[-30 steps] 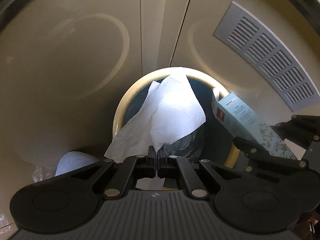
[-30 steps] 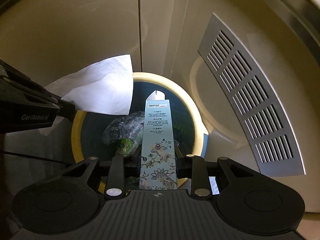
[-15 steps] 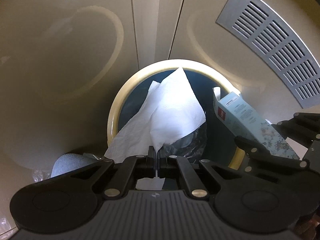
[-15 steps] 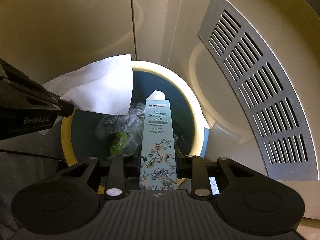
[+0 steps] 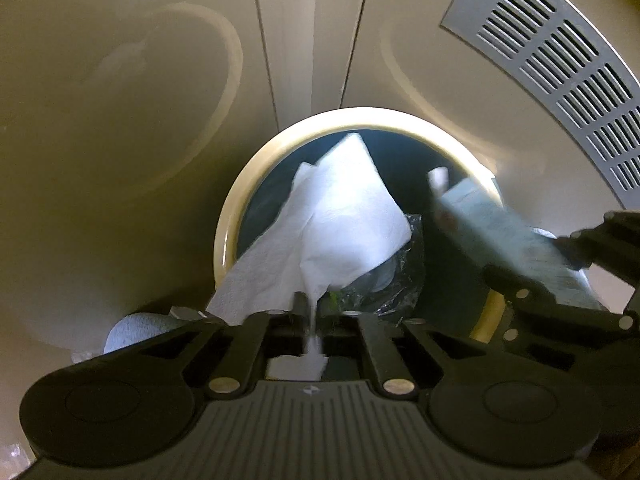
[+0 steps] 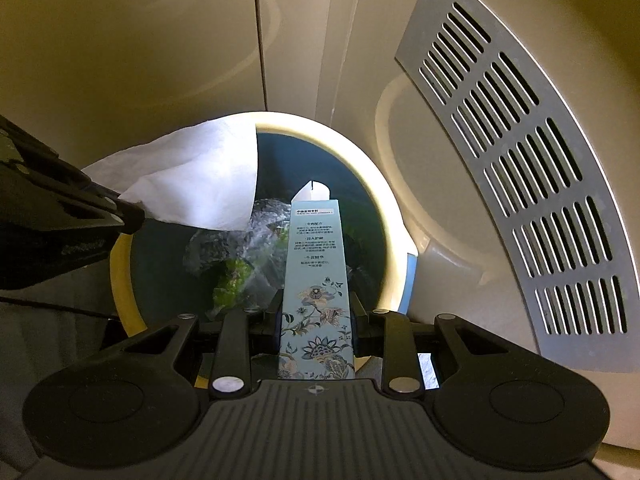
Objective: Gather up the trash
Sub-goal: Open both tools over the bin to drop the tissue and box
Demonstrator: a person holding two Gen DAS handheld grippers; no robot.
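A: Left wrist view. What does the left gripper carry?

B: Its jaws are clenched on a white tissue, pinched at one corner. The sheet fans out over the mouth of the waste bin, a round container with a cream rim and dark interior. The tissue's lower edge overlaps the bin's near-left rim.

A: And the right gripper?

B: Its jaws grasp a pale blue floral carton by its lower end. The carton points forward over the bin's opening, its open top flap above the interior. In the left wrist view the carton appears blurred at the bin's right rim, so its exact tilt cannot be read there.

A: Contents of the bin?

B: Crumpled clear plastic wrap with something green, possibly leafy scraps, lies at the bottom.

A: Surroundings?

B: Beige cabinet panels stand behind the bin; a grey slotted vent grille lies to its right.
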